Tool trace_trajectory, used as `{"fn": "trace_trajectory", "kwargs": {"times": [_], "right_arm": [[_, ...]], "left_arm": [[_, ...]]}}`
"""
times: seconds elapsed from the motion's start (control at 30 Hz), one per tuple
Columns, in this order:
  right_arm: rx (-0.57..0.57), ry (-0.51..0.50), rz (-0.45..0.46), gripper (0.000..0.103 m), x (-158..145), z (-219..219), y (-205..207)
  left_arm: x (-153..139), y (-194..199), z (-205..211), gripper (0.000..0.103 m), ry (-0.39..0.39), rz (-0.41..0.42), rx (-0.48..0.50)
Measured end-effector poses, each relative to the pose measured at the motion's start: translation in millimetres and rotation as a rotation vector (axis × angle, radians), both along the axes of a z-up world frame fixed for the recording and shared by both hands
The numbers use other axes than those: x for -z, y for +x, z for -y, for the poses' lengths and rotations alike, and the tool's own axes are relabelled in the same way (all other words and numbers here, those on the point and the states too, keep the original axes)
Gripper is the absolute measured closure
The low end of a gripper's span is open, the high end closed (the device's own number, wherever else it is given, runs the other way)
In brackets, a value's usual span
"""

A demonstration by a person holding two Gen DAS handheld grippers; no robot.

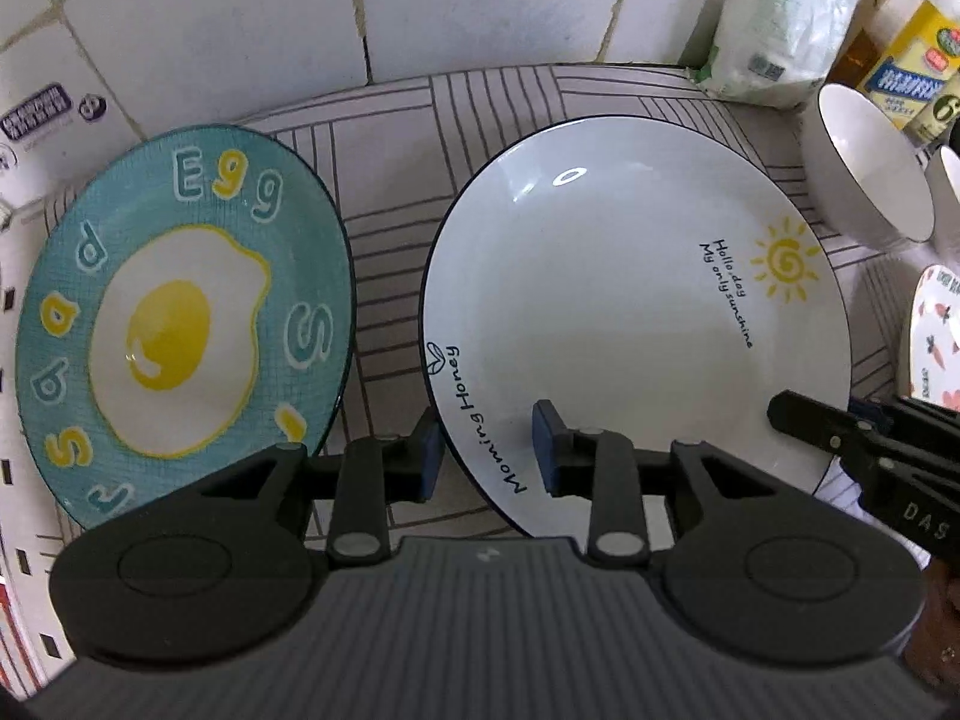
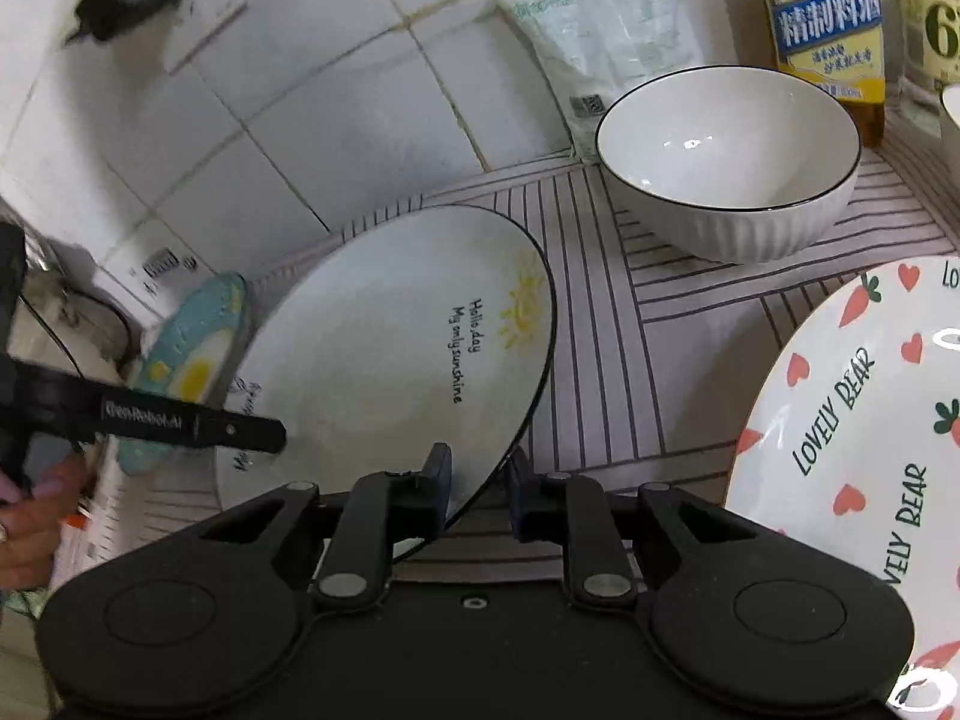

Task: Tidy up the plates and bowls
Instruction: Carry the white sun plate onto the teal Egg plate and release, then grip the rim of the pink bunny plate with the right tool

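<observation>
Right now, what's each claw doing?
Left claw: open, astride the white plate's rim, not gripping.
Right claw: open, astride its opposite rim.

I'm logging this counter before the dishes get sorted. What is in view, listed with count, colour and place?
sunshine plate: one, white, centre of mat, rim between both grippers' jaws
egg plate: one, teal, left of it
carrot plate: one, white with red hearts, right
ribbed bowl: one, white, behind the plates
white bag: one, against tiles
yellow bottle: one, back right
striped mat: one, grey-white, underneath
left gripper: black
right gripper: black
</observation>
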State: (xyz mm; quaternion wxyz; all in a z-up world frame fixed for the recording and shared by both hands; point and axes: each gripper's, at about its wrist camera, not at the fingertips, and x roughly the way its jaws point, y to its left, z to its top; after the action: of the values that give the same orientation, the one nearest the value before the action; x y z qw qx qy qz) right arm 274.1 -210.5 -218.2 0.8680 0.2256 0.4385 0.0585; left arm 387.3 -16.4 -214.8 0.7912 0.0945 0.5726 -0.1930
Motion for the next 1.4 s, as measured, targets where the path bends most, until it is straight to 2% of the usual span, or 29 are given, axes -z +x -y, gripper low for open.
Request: {"fn": "trace_trajectory", "kwargs": {"times": [0.13,0.23,0.37,0.43,0.57,0.63,0.7,0.83,0.93,1.17,1.4], "right_arm": [[0.040,0.022,-0.034,0.080,-1,2,2],[0.039,-0.001,-0.043,0.077,-10,-2,-5],[0.039,-0.011,-0.010,0.076,-30,1,-27],[0.047,-0.009,0.017,0.067,-43,4,-40],[0.061,-0.059,0.074,0.058,-73,9,-69],[0.068,-0.084,0.109,0.047,-90,14,-84],[0.092,-0.108,0.138,0.040,-105,21,-101],[0.151,-0.141,0.188,0.033,-127,37,-134],[0.191,-0.166,0.207,0.031,-136,47,-158],[0.311,-0.180,0.194,0.030,-128,75,-204],[0.440,-0.137,0.192,0.030,-84,100,-223]], "left_arm": [[0,1,1,0.071,0.008,-0.012,-0.026],[-8,-1,-1,0.064,-0.005,-0.020,-0.039],[-30,-16,-6,0.057,-0.005,0.026,-0.032],[-43,-24,-6,0.055,-0.001,0.046,-0.020],[-77,-44,-1,0.049,-0.011,0.114,0.040],[-94,-54,4,0.042,-0.023,0.142,0.077],[-108,-63,9,0.040,-0.030,0.162,0.109],[-129,-83,28,0.032,-0.063,0.189,0.183],[-139,-97,47,0.025,-0.090,0.200,0.241],[-138,-128,96,0.019,-0.109,0.196,0.374],[-108,-139,136,0.017,-0.139,0.169,0.391]]}}
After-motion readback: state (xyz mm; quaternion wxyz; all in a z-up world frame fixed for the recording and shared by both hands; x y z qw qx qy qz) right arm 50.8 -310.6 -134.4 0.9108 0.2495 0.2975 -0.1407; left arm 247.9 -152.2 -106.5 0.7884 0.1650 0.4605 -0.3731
